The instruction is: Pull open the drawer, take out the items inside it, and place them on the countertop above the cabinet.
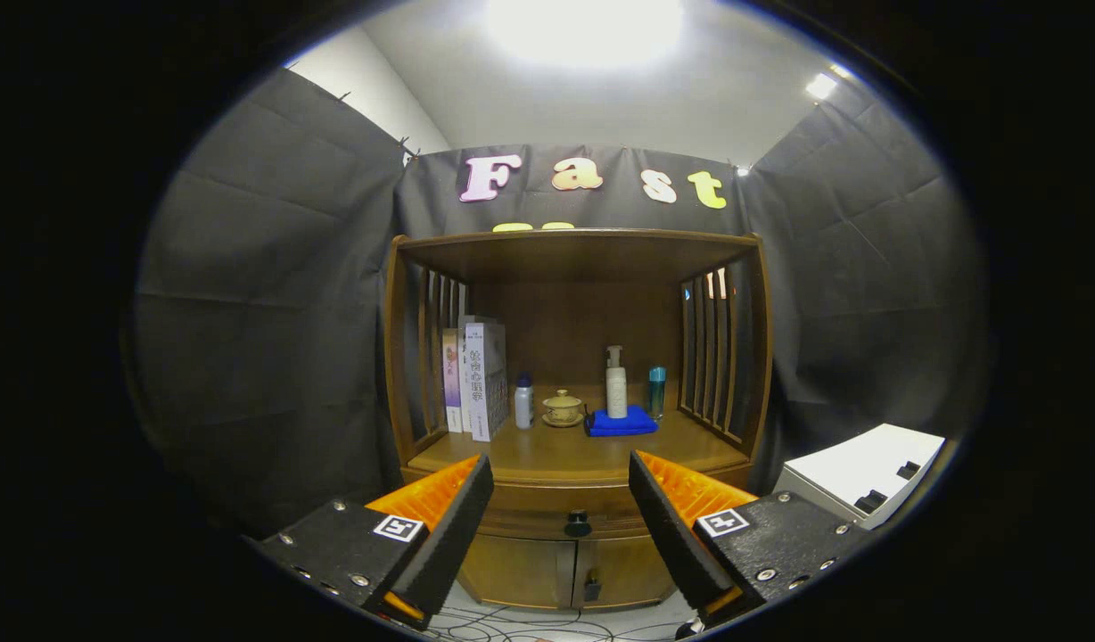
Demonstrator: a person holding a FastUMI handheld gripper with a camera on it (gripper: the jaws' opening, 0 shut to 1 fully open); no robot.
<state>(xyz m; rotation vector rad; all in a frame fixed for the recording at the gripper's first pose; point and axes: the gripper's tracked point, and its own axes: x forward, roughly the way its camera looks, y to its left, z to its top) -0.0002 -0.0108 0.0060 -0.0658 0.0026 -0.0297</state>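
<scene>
A brown wooden cabinet (574,374) stands ahead against the booth's cloth wall. Its drawer (576,510) sits closed just under the countertop (574,455), with a small dark knob (578,522) at its middle. My gripper (561,481) is open, held some way back from the cabinet, and the knob shows through the gap between the two fingers. Nothing is between them. What lies inside the drawer is hidden.
On the countertop stand several books (473,379) at the left, a small white bottle (523,402), a lidded tea cup (563,408), a pump bottle (616,383) on a blue cloth (621,423) and a teal bottle (657,391). Two lower doors (565,571) are shut. A white box (860,477) sits to the right.
</scene>
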